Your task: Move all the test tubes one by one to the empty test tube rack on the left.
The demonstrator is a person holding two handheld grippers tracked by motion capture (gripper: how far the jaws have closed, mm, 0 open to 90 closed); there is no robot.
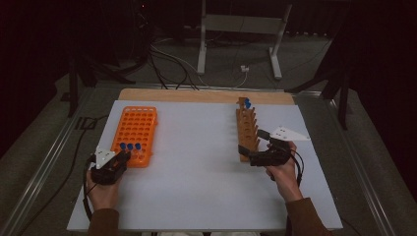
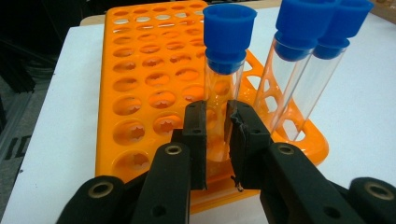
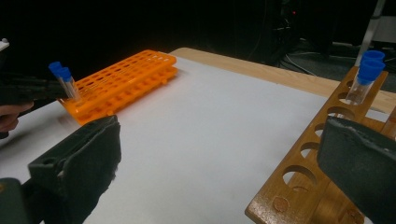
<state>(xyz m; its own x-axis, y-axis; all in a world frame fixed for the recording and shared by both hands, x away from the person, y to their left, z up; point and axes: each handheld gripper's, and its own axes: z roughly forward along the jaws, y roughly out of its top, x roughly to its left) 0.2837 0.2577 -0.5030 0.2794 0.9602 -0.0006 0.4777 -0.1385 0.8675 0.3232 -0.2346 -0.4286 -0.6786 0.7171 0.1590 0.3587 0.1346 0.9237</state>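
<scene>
Orange rack (image 2: 140,93): three blue-capped tubes stand upright in its near row; the other holes are bare.
Held tube (image 2: 223,70): leftmost of the three, seated in the orange rack.
Left gripper (image 2: 219,135): jaws clamped on that tube's clear glass below the cap.
Wooden rack (image 3: 322,154): well right of the orange rack, blue-capped tubes (image 3: 369,70) at its far end, near holes bare.
Right gripper (image 3: 219,163): jaws spread wide, gripping nothing, at the wooden rack's near end.

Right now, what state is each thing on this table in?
Left hand-held gripper: shut on a clear blue-capped test tube standing in the orange plastic rack.
Right hand-held gripper: open, holding nothing, beside the wooden rack's near end.
Orange plastic rack: flat, three capped tubes at its near end.
Wooden rack: mostly vacant, blue-capped tubes at its far end.
</scene>
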